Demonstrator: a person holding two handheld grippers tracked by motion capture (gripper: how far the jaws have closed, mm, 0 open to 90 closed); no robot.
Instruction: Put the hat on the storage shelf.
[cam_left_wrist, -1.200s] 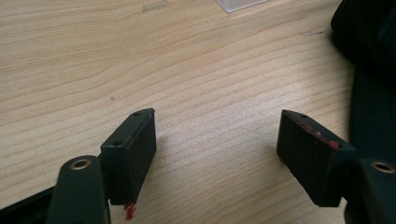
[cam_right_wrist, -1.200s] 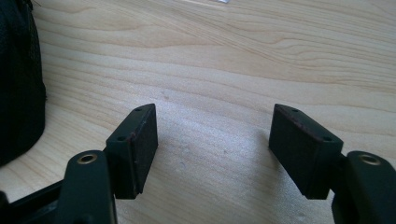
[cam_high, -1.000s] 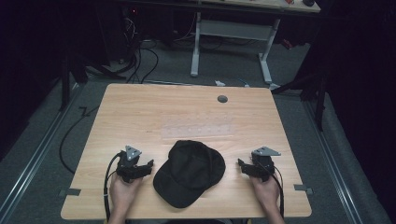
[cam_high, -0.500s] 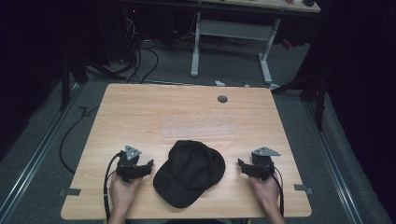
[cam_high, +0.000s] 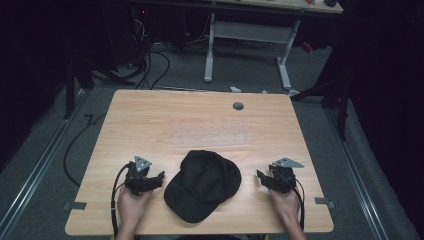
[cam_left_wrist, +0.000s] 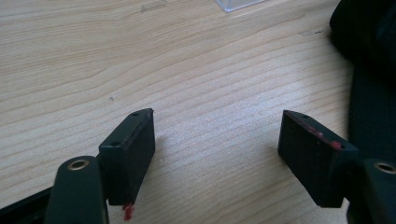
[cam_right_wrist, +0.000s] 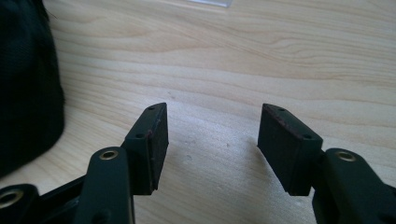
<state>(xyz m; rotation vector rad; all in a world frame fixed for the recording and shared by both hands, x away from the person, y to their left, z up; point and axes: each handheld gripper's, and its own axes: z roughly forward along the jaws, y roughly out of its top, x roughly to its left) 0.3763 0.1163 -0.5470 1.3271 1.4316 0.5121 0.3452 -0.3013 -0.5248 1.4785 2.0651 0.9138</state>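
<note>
Jaws of each hand-held gripper, left (cam_high: 159, 176) and right (cam_high: 260, 176), spread, empty, flanking black cap (cam_high: 204, 184).

— Dim in here, isn't it? Light falls mostly on the wooden table (cam_high: 200, 120).

— Yes. Grey floor (cam_high: 250, 75) all round, black cables (cam_high: 150, 65) trailing far left, and a white-legged desk frame (cam_high: 247, 37) standing beyond the far edge.

Dim high view, wooden table (cam_high: 150, 120) the one lit patch, room black from nine through three o'clock, soft and grainy, gripper views brighter, glare on wood toward twelve o'clock, short shadows under the jaws, black cap (cam_high: 202, 184) detail lost, slight blur
</note>
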